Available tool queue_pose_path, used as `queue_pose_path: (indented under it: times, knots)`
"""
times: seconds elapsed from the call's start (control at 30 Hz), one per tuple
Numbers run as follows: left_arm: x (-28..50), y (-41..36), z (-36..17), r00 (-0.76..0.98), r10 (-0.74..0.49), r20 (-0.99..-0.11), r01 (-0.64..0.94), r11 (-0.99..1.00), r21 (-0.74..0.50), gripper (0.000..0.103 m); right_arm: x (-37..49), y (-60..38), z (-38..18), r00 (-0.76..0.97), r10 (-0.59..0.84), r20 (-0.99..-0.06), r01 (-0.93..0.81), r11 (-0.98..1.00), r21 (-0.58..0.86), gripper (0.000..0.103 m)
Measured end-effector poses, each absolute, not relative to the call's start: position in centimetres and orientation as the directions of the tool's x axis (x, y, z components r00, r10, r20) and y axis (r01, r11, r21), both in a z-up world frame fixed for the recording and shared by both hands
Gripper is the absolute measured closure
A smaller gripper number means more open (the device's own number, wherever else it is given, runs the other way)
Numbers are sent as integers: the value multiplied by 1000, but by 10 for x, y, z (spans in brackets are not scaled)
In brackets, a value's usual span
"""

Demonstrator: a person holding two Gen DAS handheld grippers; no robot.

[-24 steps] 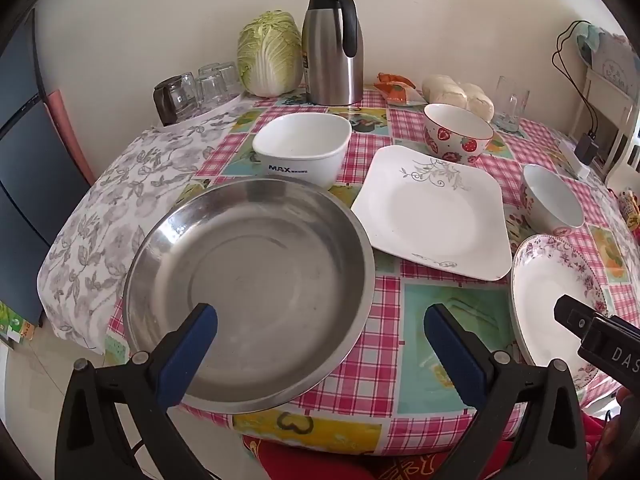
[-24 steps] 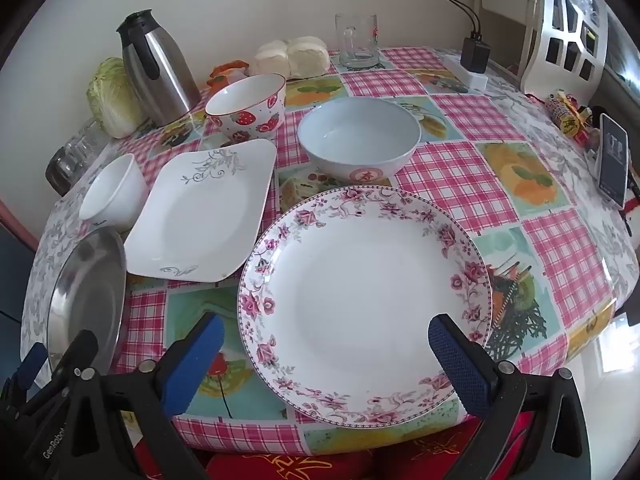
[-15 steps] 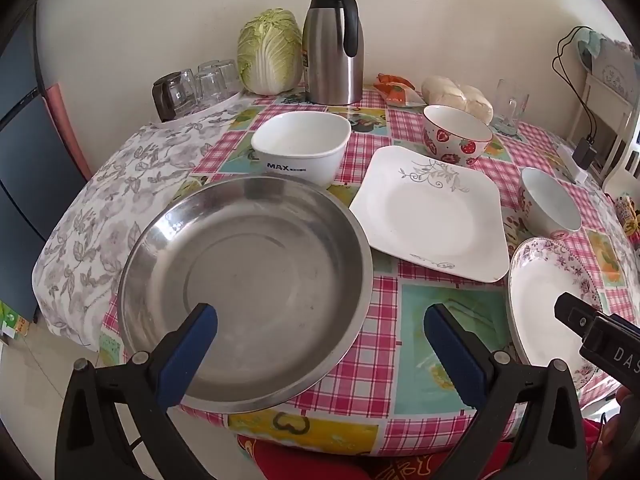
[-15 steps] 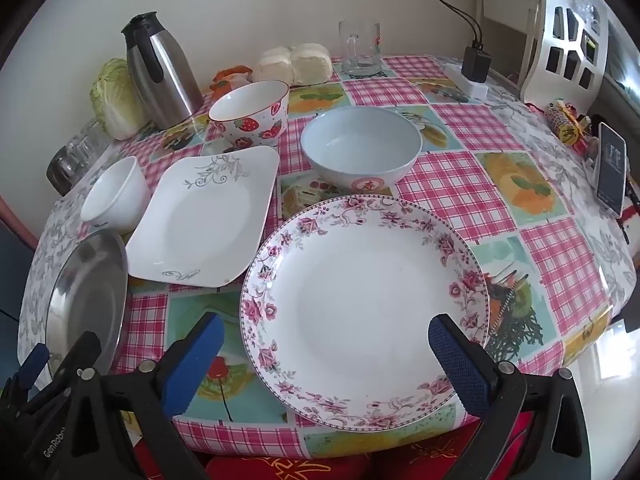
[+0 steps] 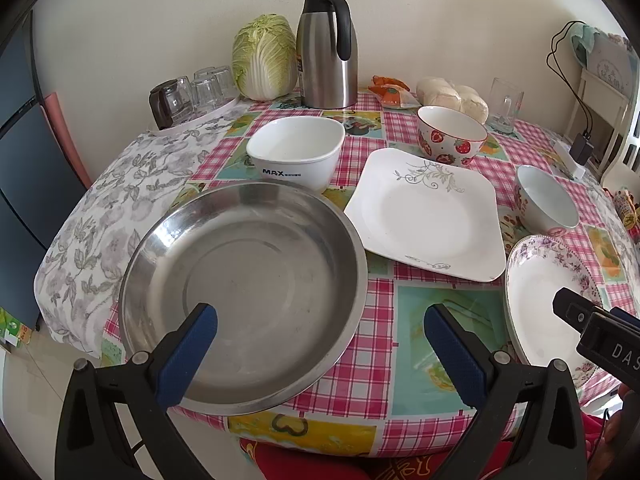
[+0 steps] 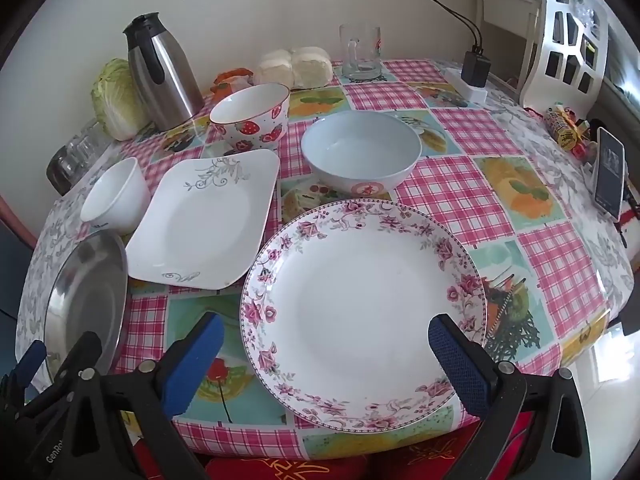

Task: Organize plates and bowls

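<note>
A steel plate (image 5: 244, 292) lies at the table's front left, also in the right wrist view (image 6: 80, 300). A square white plate (image 5: 428, 216) (image 6: 208, 216) sits mid-table. A floral round plate (image 6: 360, 296) (image 5: 540, 300) lies front right. A white square bowl (image 5: 296, 156) (image 6: 114, 196), a strawberry bowl (image 5: 450, 136) (image 6: 252, 116) and a pale blue bowl (image 6: 360, 152) (image 5: 546, 200) stand behind. My left gripper (image 5: 320, 344) is open and empty above the steel plate's near edge. My right gripper (image 6: 326, 360) is open and empty over the floral plate's near edge.
A steel thermos jug (image 5: 328, 48), a cabbage (image 5: 264, 58), upturned glasses (image 5: 192, 94), buns (image 5: 452, 96) and a glass mug (image 6: 360, 54) stand along the back. A phone (image 6: 608, 174) and a power strip (image 6: 468, 84) lie at the right edge.
Both grippers have drawn back and risen slightly; the table and dishes sit a little farther off in both views. Nothing on the table moved.
</note>
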State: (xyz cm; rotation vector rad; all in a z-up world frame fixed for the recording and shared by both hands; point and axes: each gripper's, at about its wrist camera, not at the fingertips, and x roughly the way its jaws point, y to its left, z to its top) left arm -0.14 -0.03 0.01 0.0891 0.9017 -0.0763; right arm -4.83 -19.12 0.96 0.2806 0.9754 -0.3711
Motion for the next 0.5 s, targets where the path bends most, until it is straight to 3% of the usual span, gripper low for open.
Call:
queue_pose_path:
  times: [0.5]
  knots:
    - [-2, 2, 0, 620, -23, -785, 100, 994, 50, 0, -49, -192, 10, 508, -179, -843, 427, 902, 66, 0]
